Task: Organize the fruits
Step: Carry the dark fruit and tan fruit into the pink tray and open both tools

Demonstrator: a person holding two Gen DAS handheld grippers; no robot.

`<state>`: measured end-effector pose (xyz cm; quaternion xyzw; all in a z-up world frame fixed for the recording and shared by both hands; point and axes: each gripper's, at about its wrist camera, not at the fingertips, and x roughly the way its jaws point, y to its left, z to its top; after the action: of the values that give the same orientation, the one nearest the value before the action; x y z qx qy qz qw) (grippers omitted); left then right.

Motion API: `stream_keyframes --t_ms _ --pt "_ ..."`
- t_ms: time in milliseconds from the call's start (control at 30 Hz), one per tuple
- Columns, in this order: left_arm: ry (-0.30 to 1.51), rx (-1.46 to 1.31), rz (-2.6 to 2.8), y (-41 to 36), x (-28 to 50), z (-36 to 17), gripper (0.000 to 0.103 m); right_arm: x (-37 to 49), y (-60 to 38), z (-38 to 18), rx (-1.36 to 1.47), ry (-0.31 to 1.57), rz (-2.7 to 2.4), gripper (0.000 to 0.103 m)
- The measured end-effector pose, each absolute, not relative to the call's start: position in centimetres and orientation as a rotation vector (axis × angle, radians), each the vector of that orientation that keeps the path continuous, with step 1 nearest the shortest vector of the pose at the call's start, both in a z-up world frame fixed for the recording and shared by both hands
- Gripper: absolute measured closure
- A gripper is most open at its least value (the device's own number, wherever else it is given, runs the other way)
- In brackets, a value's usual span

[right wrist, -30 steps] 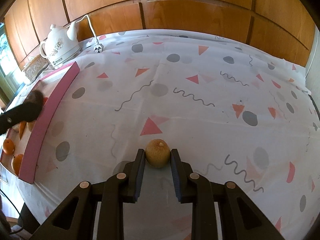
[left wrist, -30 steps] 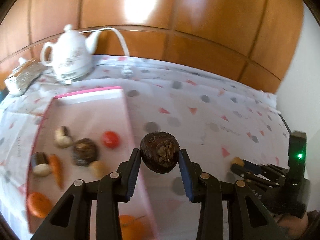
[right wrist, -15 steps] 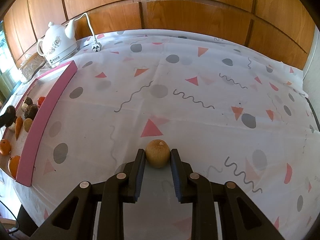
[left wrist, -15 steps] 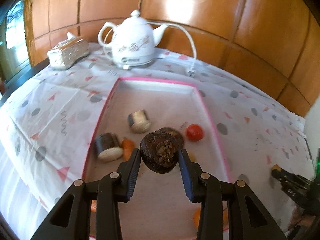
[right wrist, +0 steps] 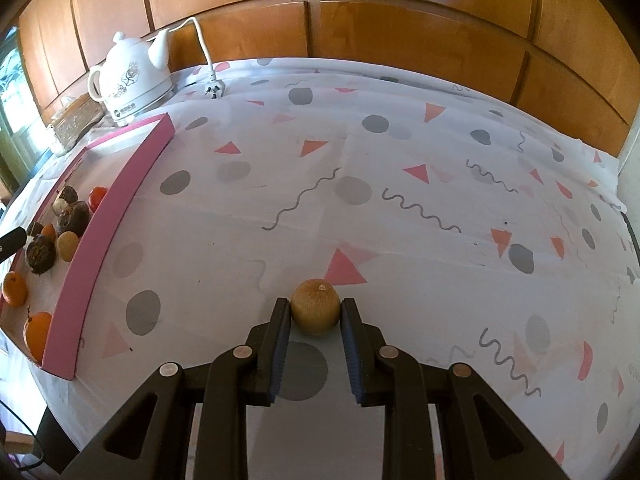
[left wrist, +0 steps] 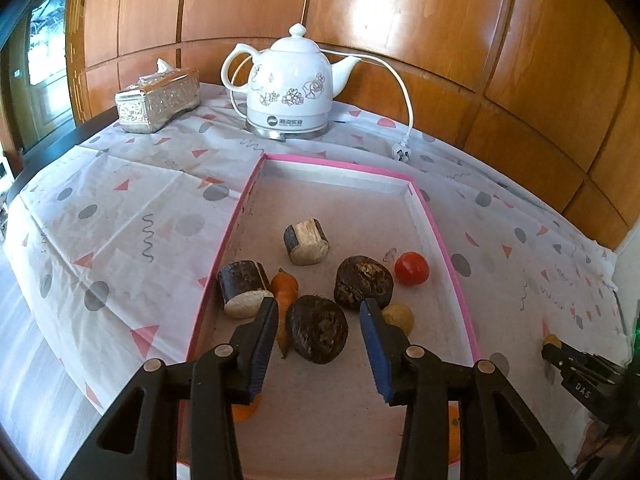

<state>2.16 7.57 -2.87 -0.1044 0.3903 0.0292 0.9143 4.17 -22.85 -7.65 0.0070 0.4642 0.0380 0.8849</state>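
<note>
Left tongs (left wrist: pixel 319 326) opening; dark fruit (left wrist: pixel 319 329) between them, released. Lift straight off. Right tongs (right wrist: pixel 315 314) grip tan fruit (right wrist: pixel 315 306).

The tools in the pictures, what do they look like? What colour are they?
Both are black plastic tools with two flat fingers. The left tool has bright blue ridged pads inside its fingers and round silver screws on its arms. The right tool looks the same, with darker blue pads. No sleeves or cables show.
</note>
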Motion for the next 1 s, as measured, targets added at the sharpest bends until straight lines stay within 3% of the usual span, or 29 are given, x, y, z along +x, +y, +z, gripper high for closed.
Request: stream_keyframes --t_ms 300,767,1000 --pt "0.78 -0.209 0.069 7.7 1.5 -2.2 0.052 5.1 -20.5 -5.7 0.034 0.933 0.192 0.078" --pt "0.758 -0.231 0.137 9.7 0.7 -1.7 0.034 8.4 -6.9 -0.9 -0.066 0.863 0.542 0.077" --pt "0.745 -0.238 0.171 10.5 0.2 -1.6 0.026 8.7 -5.3 -2.0 -0.059 0.895 0.543 0.064"
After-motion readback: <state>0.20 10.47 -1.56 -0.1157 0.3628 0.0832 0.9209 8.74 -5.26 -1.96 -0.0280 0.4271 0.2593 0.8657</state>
